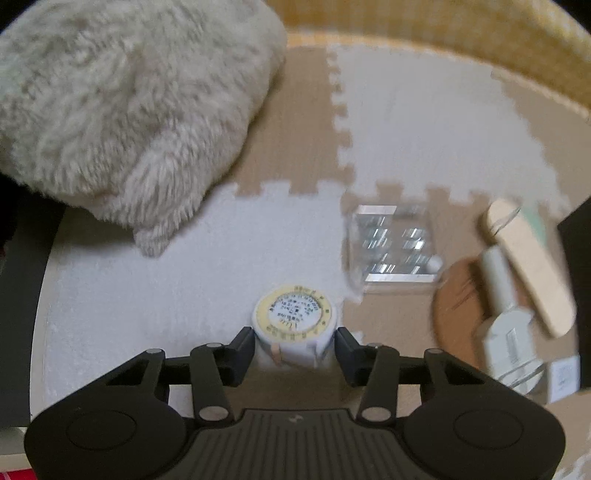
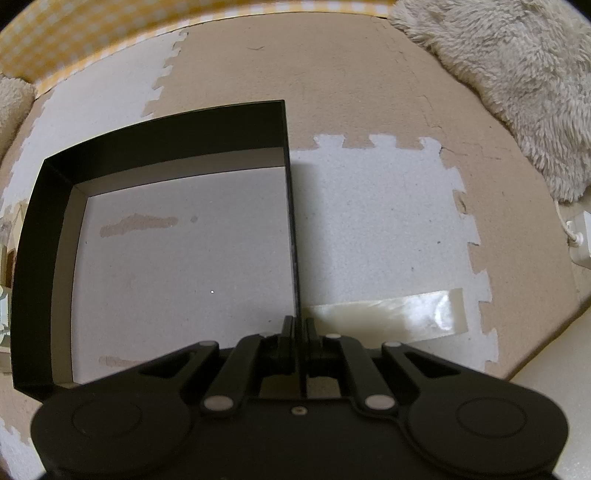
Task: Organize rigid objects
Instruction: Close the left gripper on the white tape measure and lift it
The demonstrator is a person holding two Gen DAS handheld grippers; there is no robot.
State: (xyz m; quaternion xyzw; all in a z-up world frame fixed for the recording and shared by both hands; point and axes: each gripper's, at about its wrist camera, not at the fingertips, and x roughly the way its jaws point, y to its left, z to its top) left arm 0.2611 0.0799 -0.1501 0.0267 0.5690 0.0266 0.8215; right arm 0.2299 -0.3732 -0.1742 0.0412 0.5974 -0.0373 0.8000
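In the left wrist view my left gripper (image 1: 294,341) is shut on a small white round container (image 1: 293,325) with a yellow-ringed printed label, held above the foam mat. To its right lie a clear acrylic block (image 1: 391,245), a wooden paddle-shaped piece (image 1: 528,266) and a white charger-like device (image 1: 506,328) on a round brown coaster (image 1: 454,306). In the right wrist view my right gripper (image 2: 297,332) is shut on the right wall of a black open box (image 2: 284,140) with a bare white floor inside.
A fluffy cream plush (image 1: 122,107) fills the left of the left wrist view, and it also shows in the right wrist view (image 2: 517,74). A yellow checked border (image 2: 92,33) rims the puzzle mat. A clear tape strip (image 2: 388,310) and a white plug (image 2: 580,236) lie to the right.
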